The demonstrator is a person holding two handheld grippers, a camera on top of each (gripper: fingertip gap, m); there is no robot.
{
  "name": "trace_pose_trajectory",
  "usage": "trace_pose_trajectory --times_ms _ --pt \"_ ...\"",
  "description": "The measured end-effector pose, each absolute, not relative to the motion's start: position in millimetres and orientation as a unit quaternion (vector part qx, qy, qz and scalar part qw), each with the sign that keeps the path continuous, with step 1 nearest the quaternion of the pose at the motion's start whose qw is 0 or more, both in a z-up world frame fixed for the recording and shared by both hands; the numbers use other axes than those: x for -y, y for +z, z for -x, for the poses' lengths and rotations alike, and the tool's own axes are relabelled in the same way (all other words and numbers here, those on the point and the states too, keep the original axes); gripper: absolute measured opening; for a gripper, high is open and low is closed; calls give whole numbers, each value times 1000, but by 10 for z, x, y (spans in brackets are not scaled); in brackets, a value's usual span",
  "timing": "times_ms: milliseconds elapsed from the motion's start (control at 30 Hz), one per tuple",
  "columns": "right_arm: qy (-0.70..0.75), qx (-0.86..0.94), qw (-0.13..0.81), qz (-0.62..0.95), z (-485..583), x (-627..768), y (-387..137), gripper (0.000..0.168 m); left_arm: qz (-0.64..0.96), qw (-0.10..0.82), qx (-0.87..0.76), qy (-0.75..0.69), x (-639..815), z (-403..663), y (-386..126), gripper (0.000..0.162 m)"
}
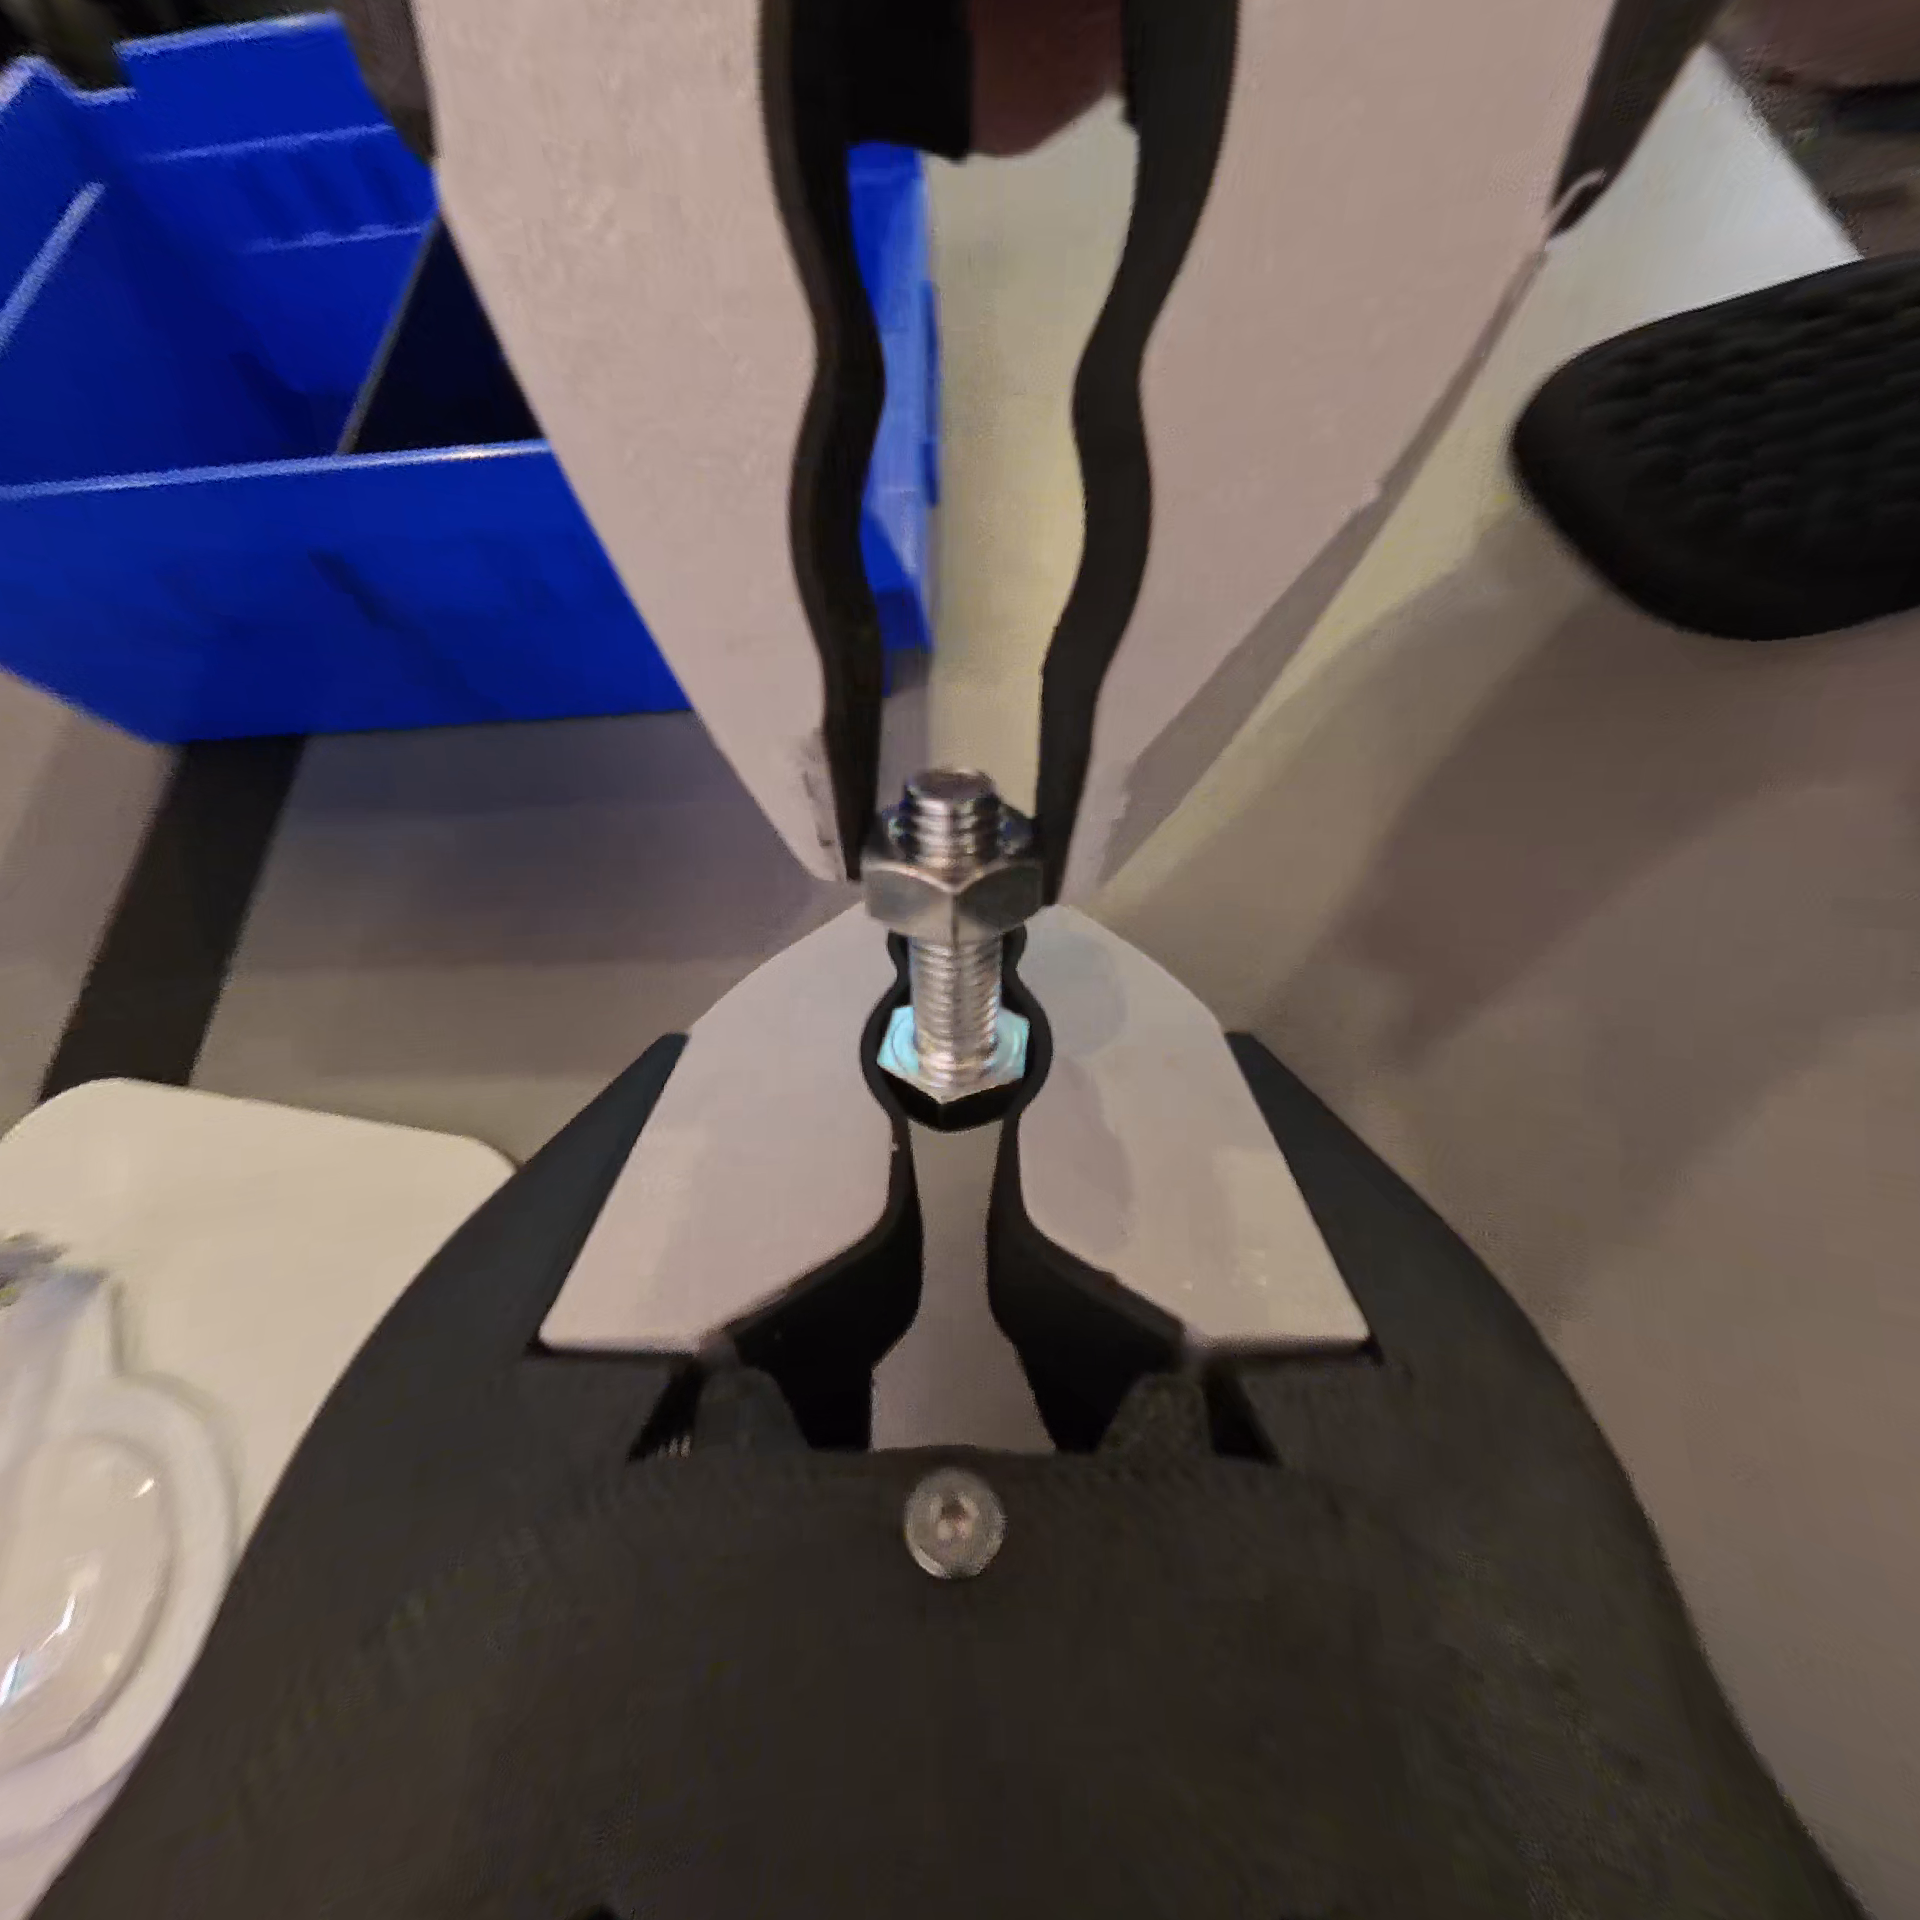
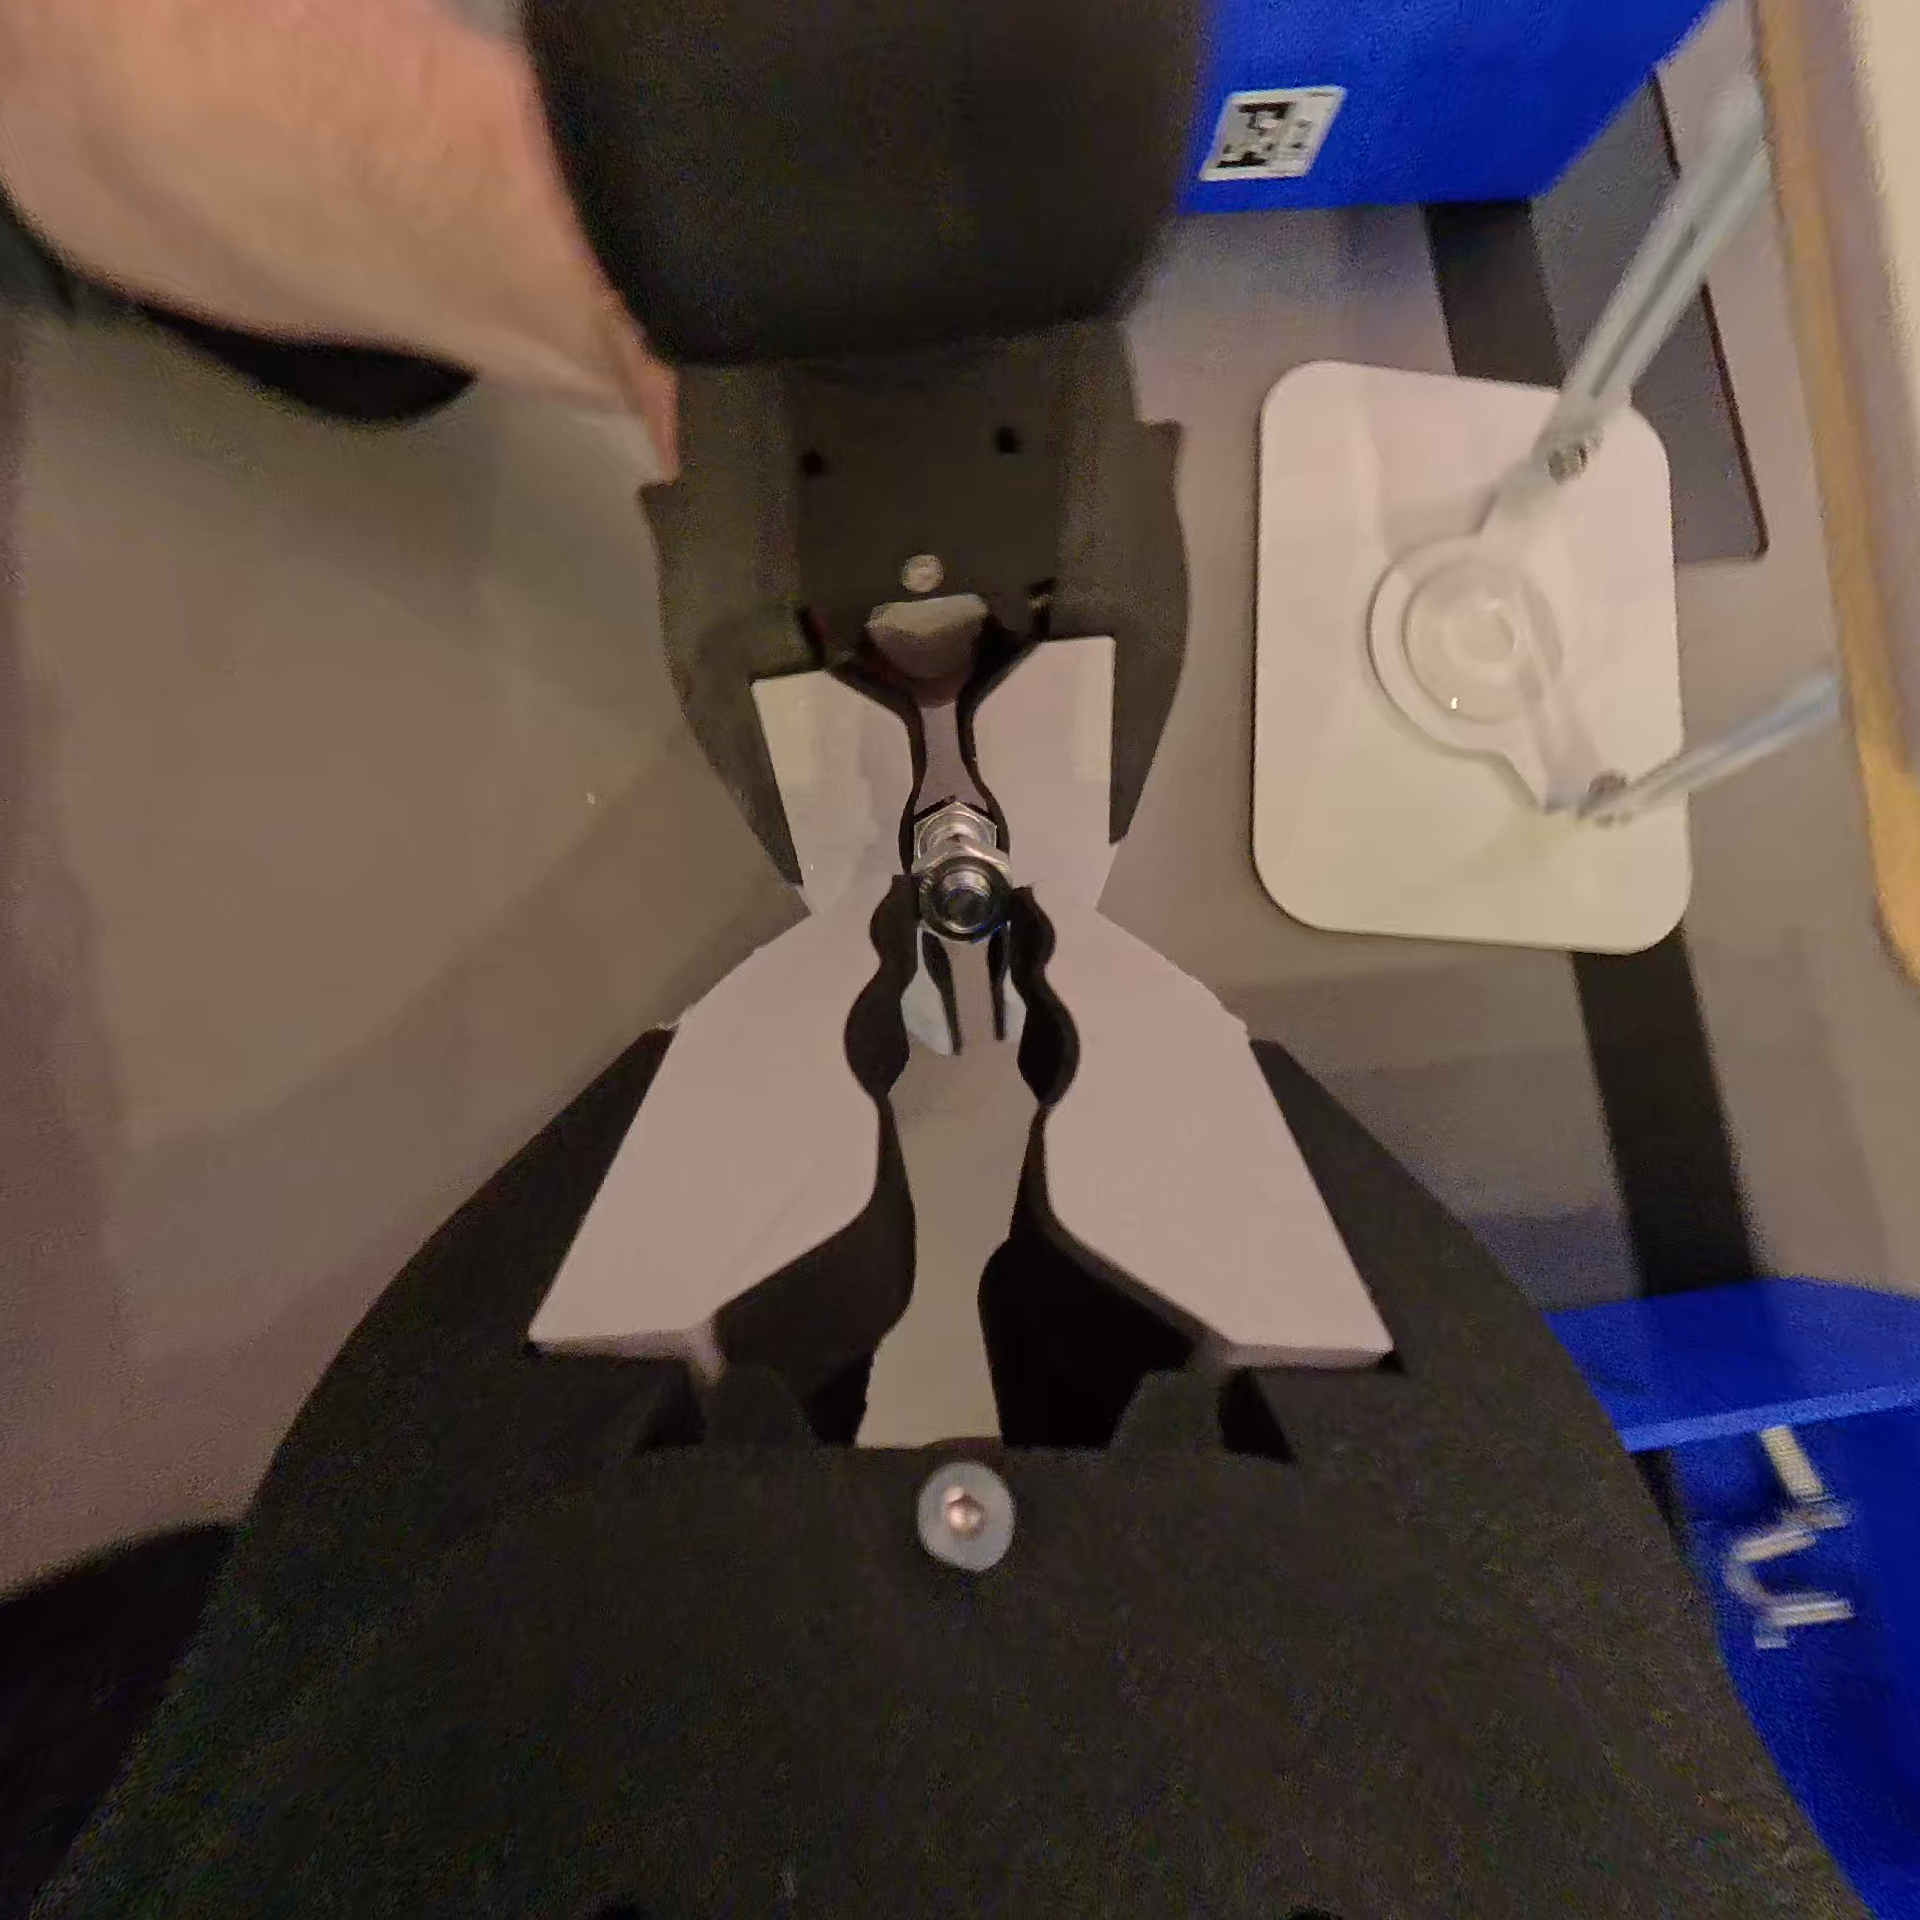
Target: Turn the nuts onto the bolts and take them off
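Nut [image 1: 951, 885] and bolt [image 1: 951, 1003] sit between the two grippers, held in the air above the grey table [image 1: 499, 935]. In the left wrist view, the left gripper [image 1: 954, 1070] is closed on the bolt's hex head, the threaded shank pointing up and away from it. The right gripper [image 1: 948, 873] comes down from above, its fingertips pinching the nut's flats near the shank's top, with a few threads showing past the nut. The right wrist view shows the same pairing end-on, right gripper [image 2: 961, 914] clamped on the nut [image 2: 961, 902]. A blue bin [image 1: 260, 582] stands behind on the left; a white base [image 2: 1455, 665] lies to the right.
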State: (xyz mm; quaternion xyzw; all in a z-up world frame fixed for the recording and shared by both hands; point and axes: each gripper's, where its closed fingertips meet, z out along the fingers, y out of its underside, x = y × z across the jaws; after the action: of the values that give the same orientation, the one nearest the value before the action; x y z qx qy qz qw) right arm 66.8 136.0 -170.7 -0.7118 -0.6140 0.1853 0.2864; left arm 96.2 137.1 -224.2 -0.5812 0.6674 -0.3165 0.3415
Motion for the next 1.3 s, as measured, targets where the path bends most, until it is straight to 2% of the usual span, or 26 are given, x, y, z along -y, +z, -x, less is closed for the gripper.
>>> trace_pose_trajectory --times_ms 333,467,533,600,700,933,1300 --pt "336 313 326 826 -730 -1555 -1810 17 625 465 -615 -126 -1881 -963 -2298 10" --pt "350 284 353 820 -741 -1531 -1815 18 621 466 -617 -128 -1868 -981 -2314 10" --pt "349 302 374 804 -749 -1529 -1734 31 624 456 -618 -142 -1847 -986 -2325 10" --pt "324 354 387 787 -762 -1502 -1672 34 615 450 -627 -160 -1803 -991 -2325 10" --pt "251 476 417 733 -776 -1450 -1575 31 605 423 -640 -214 -1677 -1021 -2335 10" --pt "168 664 376 624 -752 -1316 -1591 25 580 386 -659 -284 -1453 -1062 -2312 10" --pt "93 769 306 554 -721 -1310 -1758 17 569 377 -670 -292 -1383 -1073 -2324 10"
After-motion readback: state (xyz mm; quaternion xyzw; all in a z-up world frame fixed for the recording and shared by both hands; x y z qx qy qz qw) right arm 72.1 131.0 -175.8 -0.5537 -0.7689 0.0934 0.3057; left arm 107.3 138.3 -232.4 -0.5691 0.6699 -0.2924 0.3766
